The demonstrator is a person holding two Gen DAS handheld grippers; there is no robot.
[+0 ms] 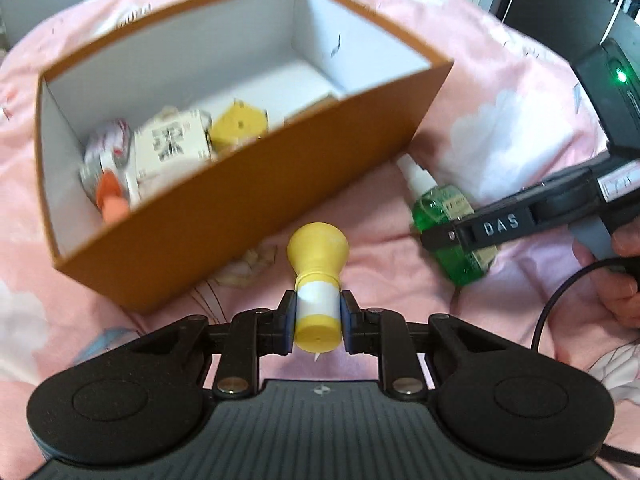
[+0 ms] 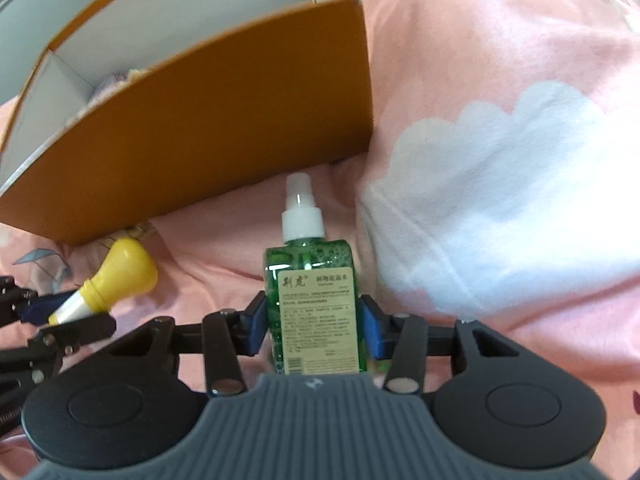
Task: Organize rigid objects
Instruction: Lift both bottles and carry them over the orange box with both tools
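My left gripper (image 1: 318,314) is shut on a yellow and white bottle (image 1: 318,276), held just in front of the orange box's (image 1: 248,208) near wall. The bottle also shows in the right wrist view (image 2: 116,276). My right gripper (image 2: 314,320) has its blue pads against both sides of a green spray bottle (image 2: 316,300) with a white nozzle and beige label, lying on the pink bedding beside the box (image 2: 200,128). The green bottle also shows in the left wrist view (image 1: 444,208), with the right gripper's (image 1: 460,236) fingers around it.
The box holds a white carton (image 1: 172,144), a yellow block (image 1: 238,124), an orange item (image 1: 114,204) and a wrapped object. The pink bedding (image 2: 500,160) with white cloud prints lies all around. Dark equipment (image 1: 612,96) with a green light stands at the right.
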